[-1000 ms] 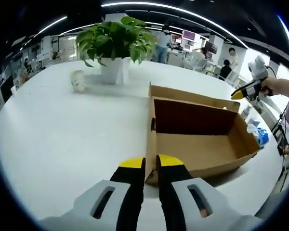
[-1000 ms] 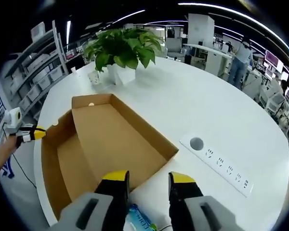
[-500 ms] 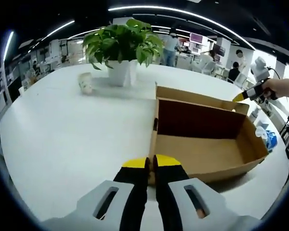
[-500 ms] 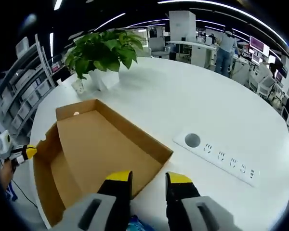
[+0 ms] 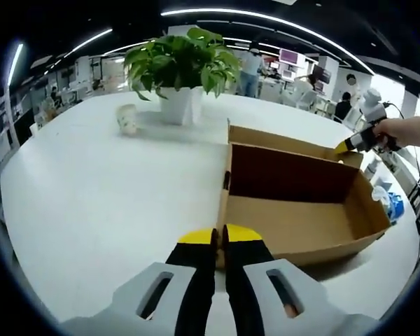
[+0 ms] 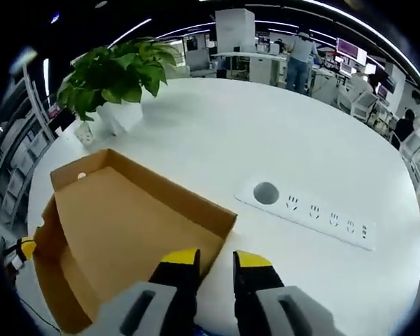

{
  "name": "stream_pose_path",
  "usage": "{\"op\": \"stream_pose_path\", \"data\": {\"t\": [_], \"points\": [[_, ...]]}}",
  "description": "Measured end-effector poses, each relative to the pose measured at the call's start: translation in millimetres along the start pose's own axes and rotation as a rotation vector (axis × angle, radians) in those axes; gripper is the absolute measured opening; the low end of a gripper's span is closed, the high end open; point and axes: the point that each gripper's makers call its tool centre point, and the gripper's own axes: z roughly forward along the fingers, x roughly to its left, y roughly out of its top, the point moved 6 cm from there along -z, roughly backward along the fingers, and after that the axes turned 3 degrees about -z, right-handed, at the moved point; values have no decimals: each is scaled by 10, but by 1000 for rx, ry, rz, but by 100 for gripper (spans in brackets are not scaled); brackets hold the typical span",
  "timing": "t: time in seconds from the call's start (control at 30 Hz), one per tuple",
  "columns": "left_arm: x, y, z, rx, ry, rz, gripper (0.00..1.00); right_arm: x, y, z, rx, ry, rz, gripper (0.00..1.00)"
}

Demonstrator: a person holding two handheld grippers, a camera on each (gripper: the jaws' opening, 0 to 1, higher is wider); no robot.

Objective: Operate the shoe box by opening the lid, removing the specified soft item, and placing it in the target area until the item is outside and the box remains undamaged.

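The open brown cardboard shoe box (image 5: 297,210) lies flat on the white bench (image 5: 91,189), its bare inside facing up. One end wall has a small round hole. In the right gripper view the shoe box (image 6: 119,224) is long and shallow, its walls upright.

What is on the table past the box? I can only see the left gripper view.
Observer: A white power strip lies flat in the table beside the box, with a round hole at one end.
Operator: Are the other gripper's jaws open?
Observer: Yes. The right gripper shows a narrow gap between its jaws, just above a box wall.
Operator: Is anything hiding behind the wall close to me?
Observer: No. In the right gripper view, the floor along that wall is bare cardboard.
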Motion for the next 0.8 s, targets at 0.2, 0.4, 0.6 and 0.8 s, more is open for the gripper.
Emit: {"op": "stream_pose_path", "data": {"t": [0.2,0.4,0.6,0.8], "points": [[3,-2,1,-3,-3,-2,1,55,7,4,19,15,42,3],[0,-6,0,-5,-6,-5,1,75,52,-78,-15,-39,9,1],[-5,-13,-2,-3,-7,-3,1,126,156,-245,-111,-80,-33,0],[-3,-18,-8,-4,-13,-6,1,119,212,-312,-154,-89,-25,0]]}}
